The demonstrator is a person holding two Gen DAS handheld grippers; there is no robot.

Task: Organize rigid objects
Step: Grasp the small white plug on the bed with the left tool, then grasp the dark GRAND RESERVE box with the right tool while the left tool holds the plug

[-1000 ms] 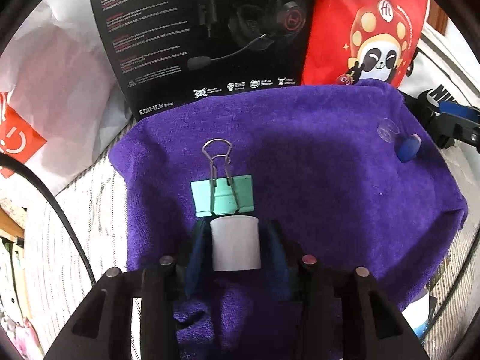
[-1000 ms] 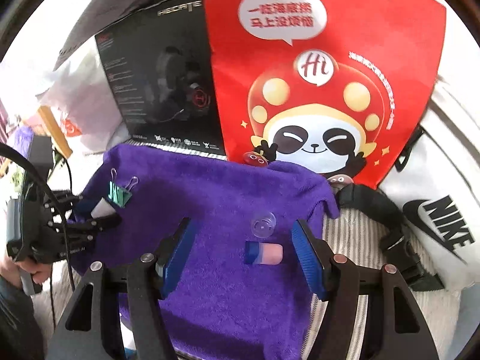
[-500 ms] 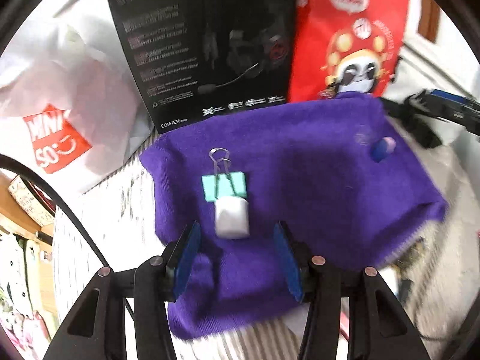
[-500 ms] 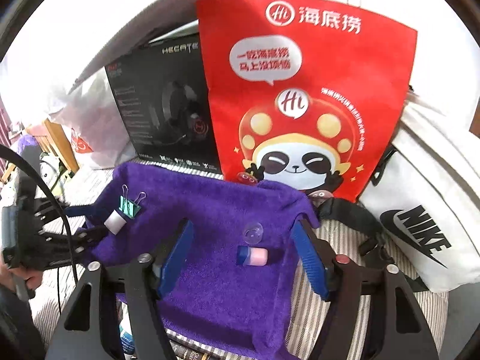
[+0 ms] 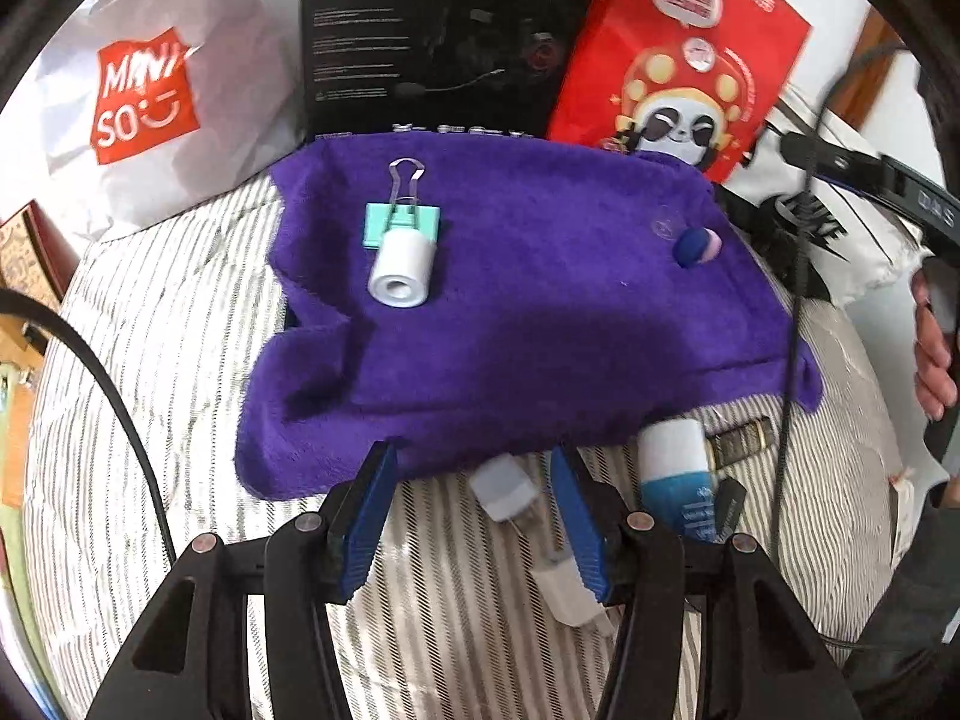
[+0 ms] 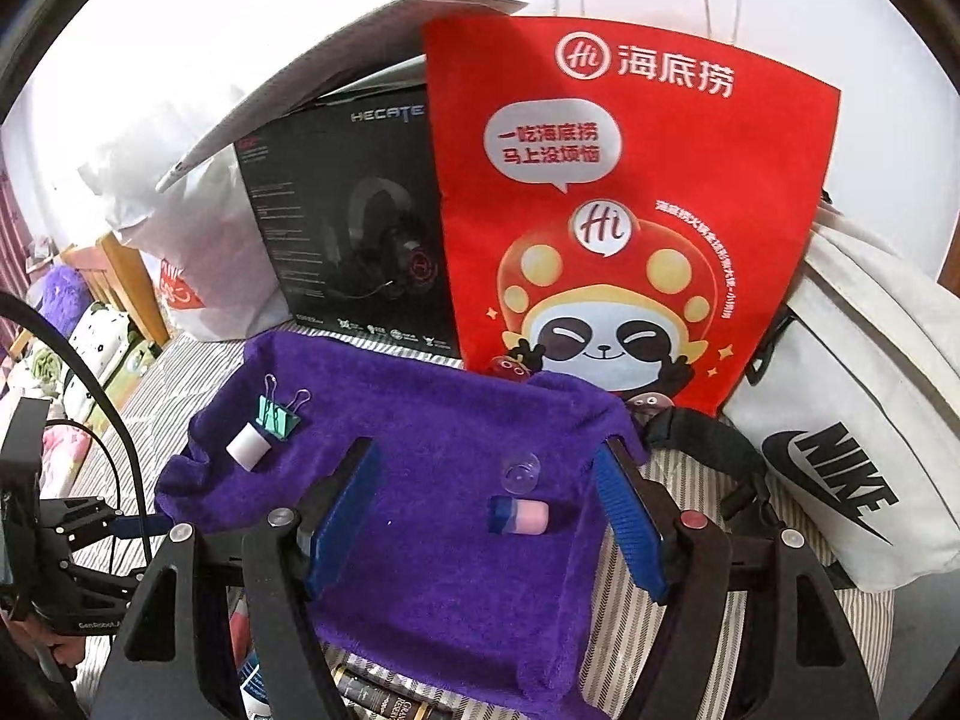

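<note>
1. Both claws stood wide and held nothing: the left gripper (image 5: 474,510) hung over the near edge of the cloth, with a small white charger plug (image 5: 503,487) lying on the bedding between its blue pads, while the right gripper (image 6: 487,516) hung above the right part of the cloth, its pads to either side of the capsule and well clear of it.
2. Under everything lay the striped bedding (image 5: 150,372), and at the back stood a white MINISO bag (image 5: 144,90), a black headset box (image 6: 354,240), a red panda bag (image 6: 630,210) and a white Nike bag (image 6: 852,450).
3. Spread over the bedding was the purple towel (image 6: 432,420), its near edge rumpled.
4. Just off that near edge lay a blue-and-white tube (image 5: 678,474), beside a dark, gold-banded object too blurred to name.
5. On the towel's left rear part sat a white cylinder (image 5: 401,267), on its side, touching the teal binder clip (image 5: 401,225) behind it.
6. Near the towel's right edge rested the blue-and-pink capsule (image 6: 519,516), also on its side.
7. Just behind the capsule lay a clear round disc (image 6: 521,473), hard to make out.
</note>
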